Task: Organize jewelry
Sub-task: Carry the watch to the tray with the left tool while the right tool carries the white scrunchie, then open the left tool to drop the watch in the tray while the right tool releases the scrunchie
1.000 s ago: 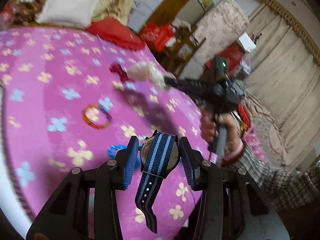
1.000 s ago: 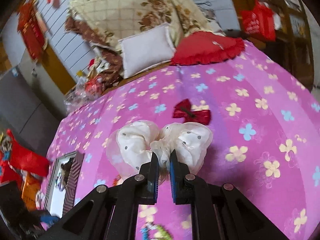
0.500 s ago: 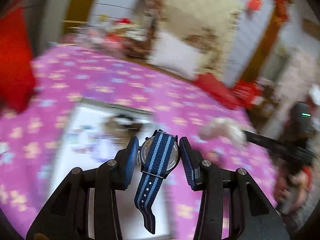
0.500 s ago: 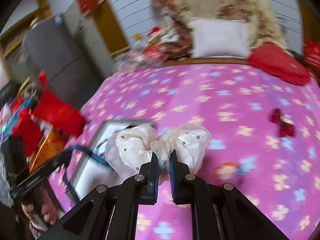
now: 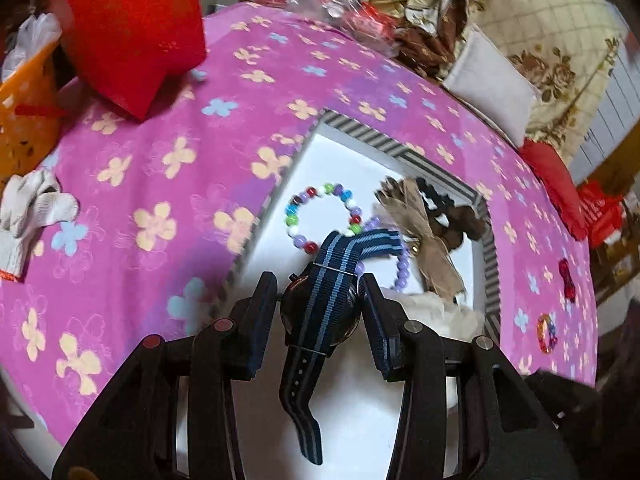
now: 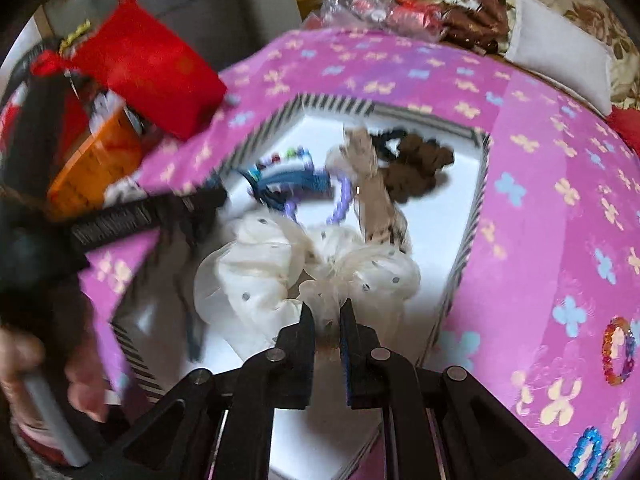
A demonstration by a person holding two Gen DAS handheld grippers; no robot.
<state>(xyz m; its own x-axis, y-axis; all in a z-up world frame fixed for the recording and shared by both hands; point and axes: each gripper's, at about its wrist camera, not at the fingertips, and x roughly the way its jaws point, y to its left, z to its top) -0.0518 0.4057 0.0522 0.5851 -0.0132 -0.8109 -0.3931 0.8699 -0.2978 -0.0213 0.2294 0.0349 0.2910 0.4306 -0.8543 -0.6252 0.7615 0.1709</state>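
Observation:
My left gripper (image 5: 318, 300) is shut on a watch with a navy and light-blue striped strap (image 5: 332, 280), held over the white box with a striped rim (image 5: 360, 132). Inside the box lie a multicoloured bead bracelet (image 5: 298, 204), a purple bead bracelet (image 5: 402, 266), a tan bow (image 5: 424, 232) and a brown bow (image 5: 460, 218). My right gripper (image 6: 325, 314) is shut on the knot of a cream dotted bow (image 6: 256, 276), which hangs over the box (image 6: 464, 256). The left gripper (image 6: 192, 202) shows in the right wrist view, blurred, with the striped strap over the box.
The box sits on a pink flowered cloth (image 5: 152, 184). A red bag (image 5: 124, 28) and an orange basket (image 5: 20, 120) stand at the left edge, a white glove (image 5: 32, 208) beside them. A red bow (image 5: 566, 278) and bead bracelets (image 6: 618, 350) lie to the right. Pillows are piled behind.
Both grippers have swung left across the cloth to above the white box and tipped downward, each still holding its item. The watch and the cream bow now hang over the box's inside.

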